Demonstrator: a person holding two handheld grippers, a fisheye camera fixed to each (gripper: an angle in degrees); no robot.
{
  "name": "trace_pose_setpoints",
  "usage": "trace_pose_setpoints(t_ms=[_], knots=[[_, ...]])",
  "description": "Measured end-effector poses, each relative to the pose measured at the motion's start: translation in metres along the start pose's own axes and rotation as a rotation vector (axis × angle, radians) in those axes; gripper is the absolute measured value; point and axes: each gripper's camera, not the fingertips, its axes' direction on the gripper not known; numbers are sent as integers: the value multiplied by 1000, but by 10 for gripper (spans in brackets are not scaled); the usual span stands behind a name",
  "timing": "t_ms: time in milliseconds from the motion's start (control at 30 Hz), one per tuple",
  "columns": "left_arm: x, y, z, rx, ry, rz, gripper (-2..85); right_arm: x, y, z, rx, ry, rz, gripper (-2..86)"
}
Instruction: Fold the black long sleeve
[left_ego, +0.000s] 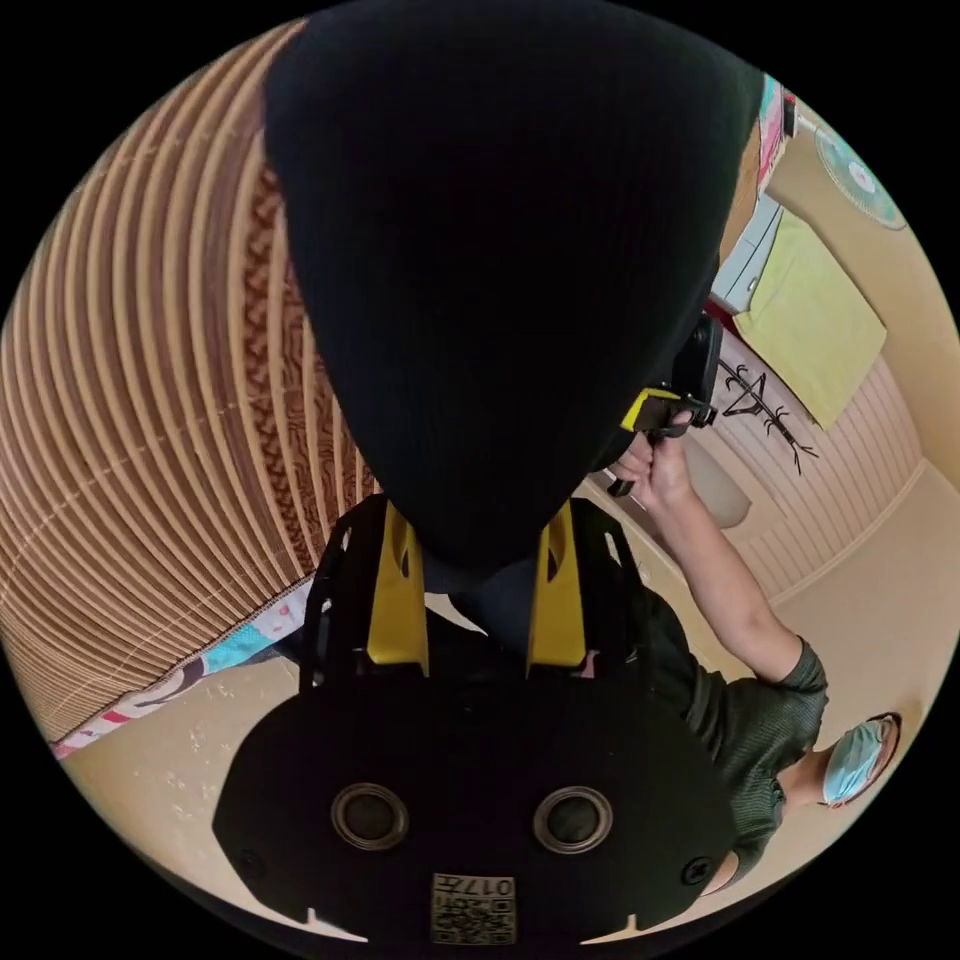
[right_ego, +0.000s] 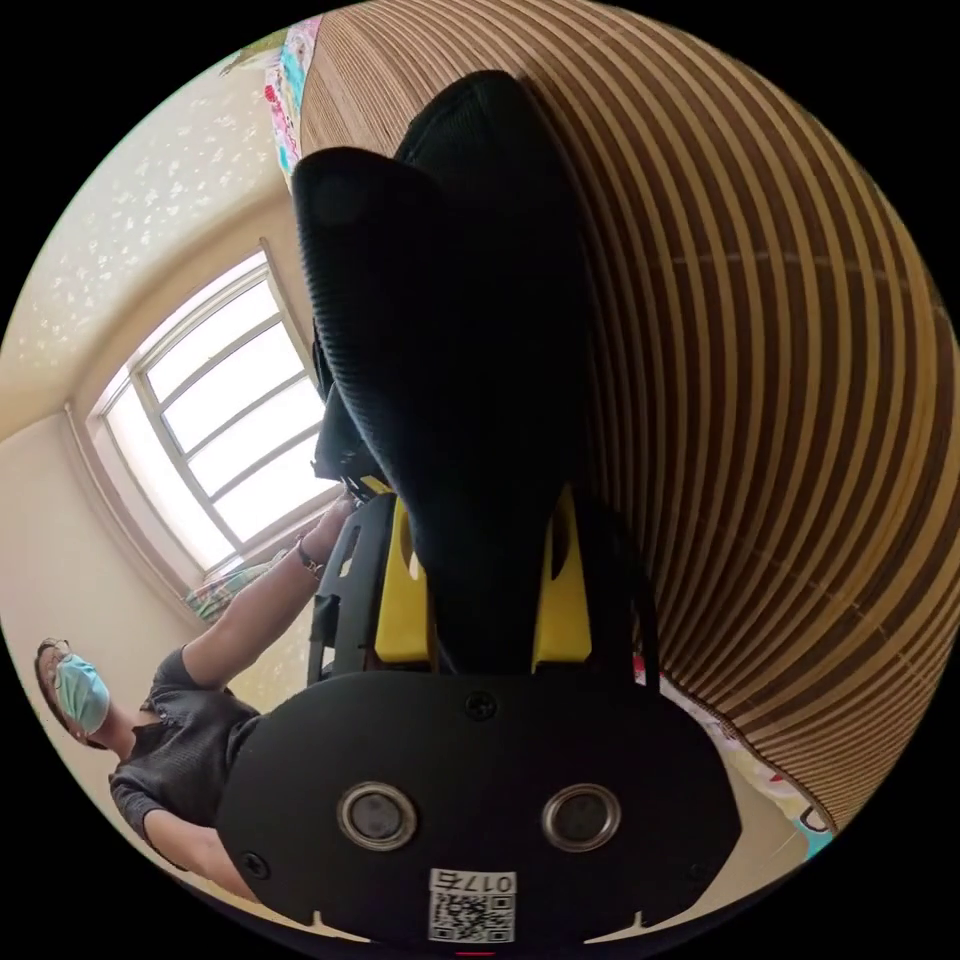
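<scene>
The black long sleeve (left_ego: 500, 280) is a ribbed dark garment, lifted off the mat and stretched between both grippers. My left gripper (left_ego: 482, 545) is shut on one part of it, the cloth bunched between the yellow jaws. My right gripper (right_ego: 487, 530) is shut on another part of the black long sleeve (right_ego: 460, 330), which rises from its jaws. In the left gripper view the right gripper (left_ego: 655, 410) shows at the garment's right edge, held by a person's hand (left_ego: 655, 470). In the right gripper view the left gripper (right_ego: 345, 445) is half hidden behind the cloth.
A brown striped woven mat (left_ego: 150, 400) lies beneath, seen too as the mat (right_ego: 780, 400), with a patterned cloth border (left_ego: 170, 685). The person (left_ego: 760, 720) stands close by. A window (right_ego: 220, 420) is in the wall and a yellow-green cloth (left_ego: 810, 320) hangs there.
</scene>
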Motion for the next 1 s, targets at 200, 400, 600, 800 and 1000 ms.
trace_pose_setpoints(t_ms=[200,400,600,800,1000], knots=[[23,88,13,124,98,134,120,-46,53,9,-151,-166,-112,127],[50,216,-36,213,-65,240,99,-190,77,85,-298,-78,-353,101],[53,368,-143,407,-302,236,98,-377,53,198,-280,-69,-594,100],[1,488,-262,709,-527,-56,140,-518,-15,311,-165,11,-523,138],[-98,530,-250,844,-517,-436,118,-484,-38,294,-148,97,-233,106]])
